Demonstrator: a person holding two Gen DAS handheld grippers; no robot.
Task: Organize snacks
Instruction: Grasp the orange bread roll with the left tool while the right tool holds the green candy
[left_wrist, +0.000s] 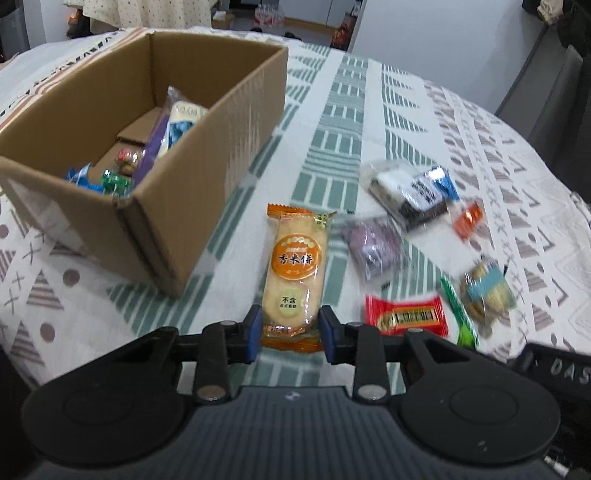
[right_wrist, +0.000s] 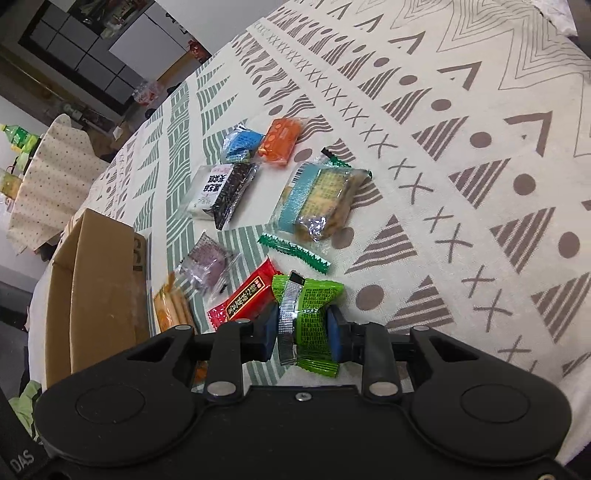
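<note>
Orange-wrapped rice cracker (left_wrist: 293, 273) is pinched at its lower end by the left gripper (left_wrist: 290, 326), lengthwise along the fingers, probably lifted toward the cardboard box (left_wrist: 207, 155) at upper left, where several snacks already lie. Low in its own view, the right gripper (right_wrist: 303, 328) clamps a green packet (right_wrist: 308, 317) across its middle, while other snacks, blurred in the left view, lie loose on the bench (right_wrist: 480, 166).

A cardboard box (left_wrist: 207, 162) sits on the table (left_wrist: 517, 155), at the left, with several snack packets (left_wrist: 173, 125) inside it. To its right, more packets (left_wrist: 406, 192) lie scattered on the table. A rice cracker packet (left_wrist: 295, 266) lies between box and scatter.
</note>
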